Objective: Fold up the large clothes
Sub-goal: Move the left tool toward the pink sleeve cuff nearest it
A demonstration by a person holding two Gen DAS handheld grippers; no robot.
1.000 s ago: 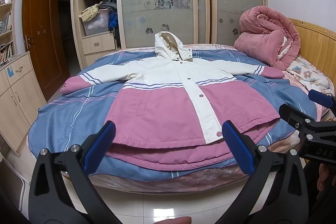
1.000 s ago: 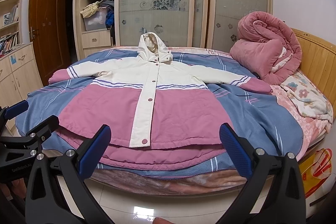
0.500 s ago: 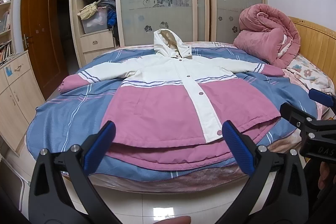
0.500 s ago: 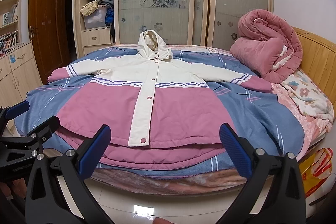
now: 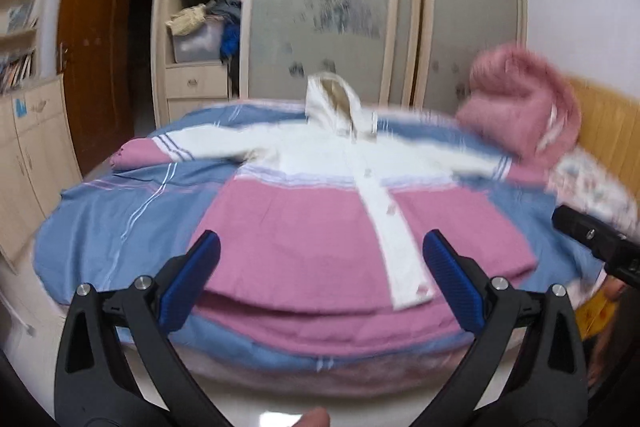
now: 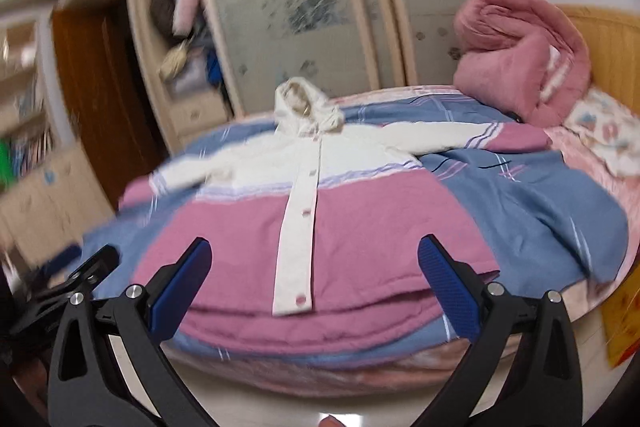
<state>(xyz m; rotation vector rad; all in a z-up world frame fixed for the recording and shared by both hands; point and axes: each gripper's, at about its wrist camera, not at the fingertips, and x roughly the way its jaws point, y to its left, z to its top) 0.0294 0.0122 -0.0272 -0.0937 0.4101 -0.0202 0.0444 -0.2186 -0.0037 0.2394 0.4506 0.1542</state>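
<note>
Your left gripper point(image 5: 320, 263) and right gripper point(image 6: 314, 267) both hang at the foot of the bed point(image 5: 96, 227), jaws wide apart, holding nothing. The pink-and-white hooded coat point(image 5: 320, 223) lies flat, front up, on the blue quilt point(image 6: 532, 203), sleeves spread, hem toward you. Both views are motion-blurred; a rolled pink duvet point(image 6: 520, 67) sits by the headboard.
</note>
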